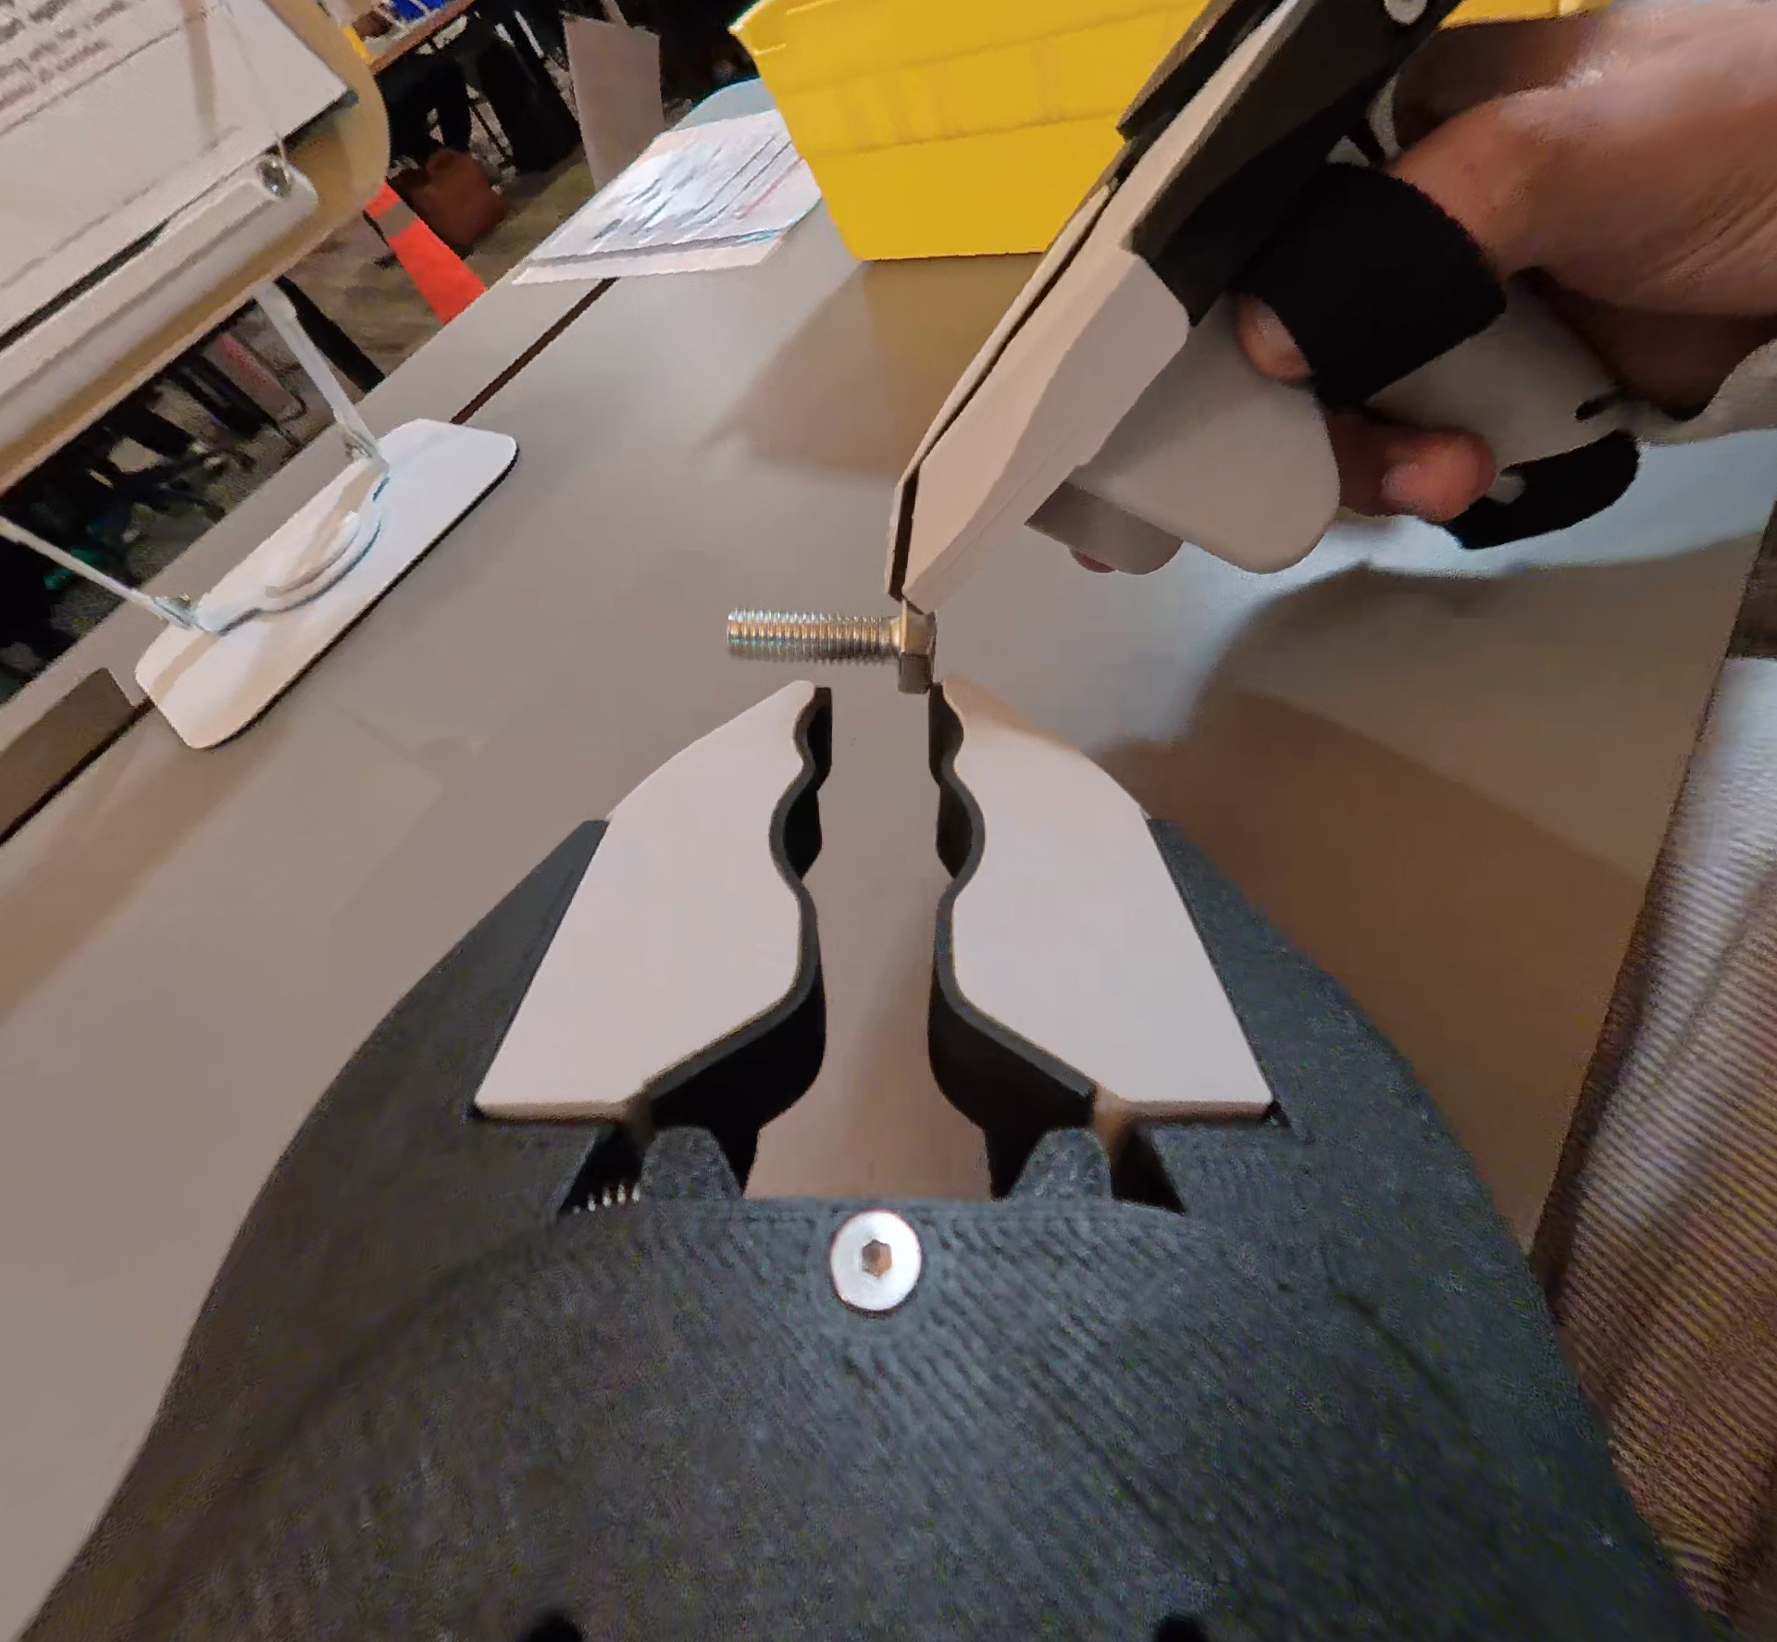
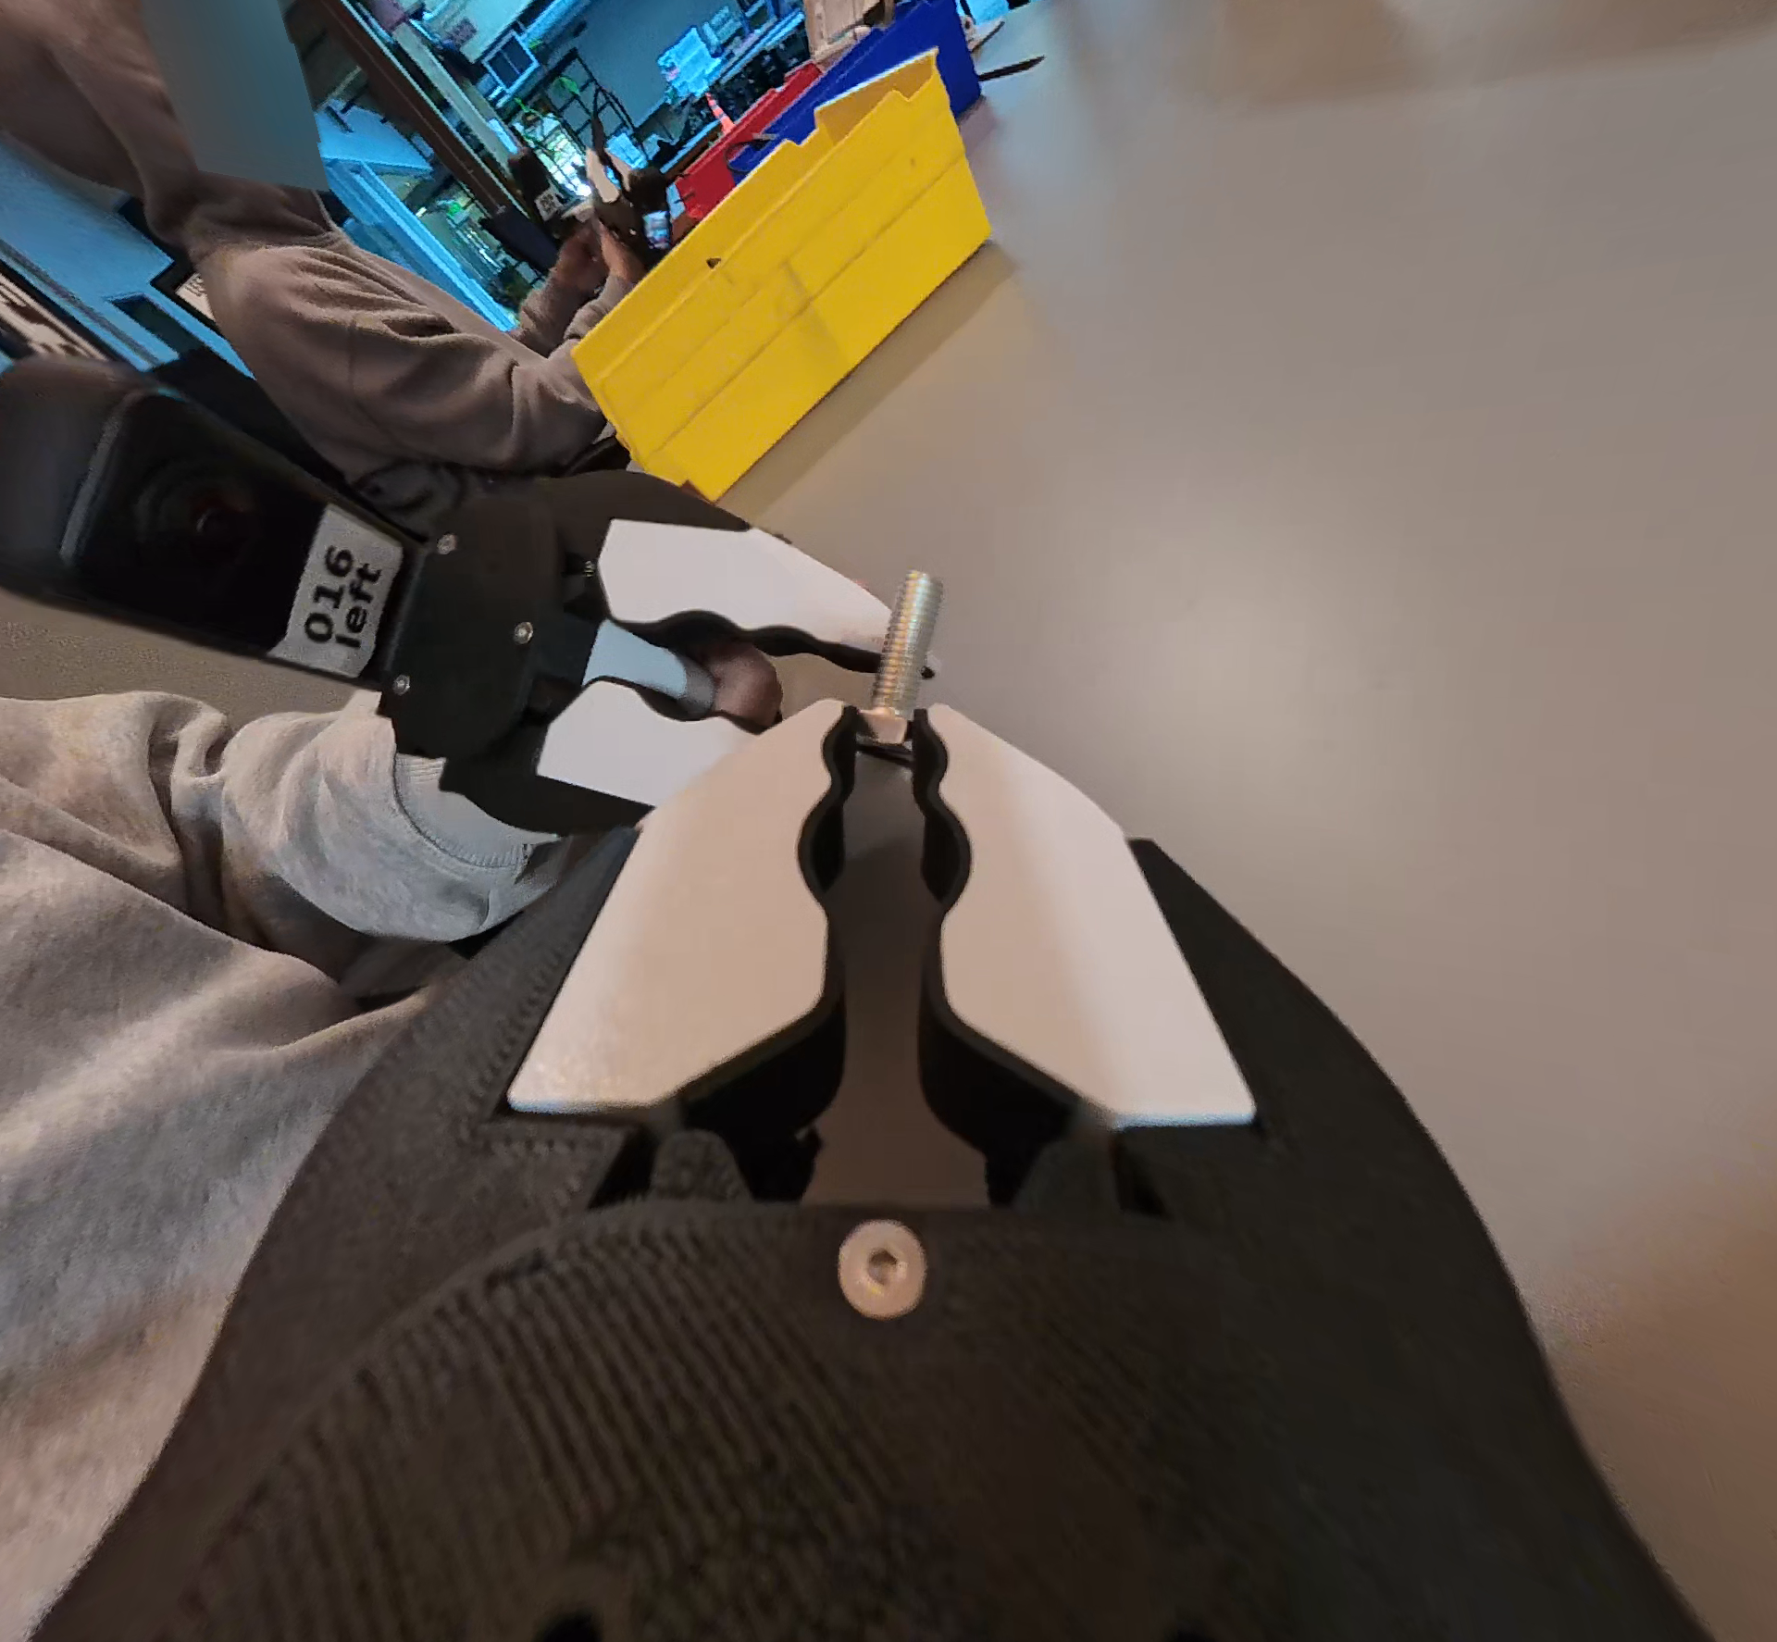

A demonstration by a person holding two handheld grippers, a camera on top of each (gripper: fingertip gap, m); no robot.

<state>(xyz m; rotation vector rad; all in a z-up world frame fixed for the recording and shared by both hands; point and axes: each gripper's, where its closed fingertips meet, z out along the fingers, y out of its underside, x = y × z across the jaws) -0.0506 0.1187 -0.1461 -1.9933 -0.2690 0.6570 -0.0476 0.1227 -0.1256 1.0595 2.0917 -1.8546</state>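
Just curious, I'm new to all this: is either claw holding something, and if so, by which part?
The right claw pinches a silver bolt by its hex head, the threaded shank sticking out free. The left claw is open and holds nothing.

A white label on the left gripper and a paper sheet bear writing.

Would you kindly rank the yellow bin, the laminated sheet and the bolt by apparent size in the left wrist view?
1. Yellow bin, cropped.
2. Laminated sheet, farther off.
3. Bolt, held by the right gripper.
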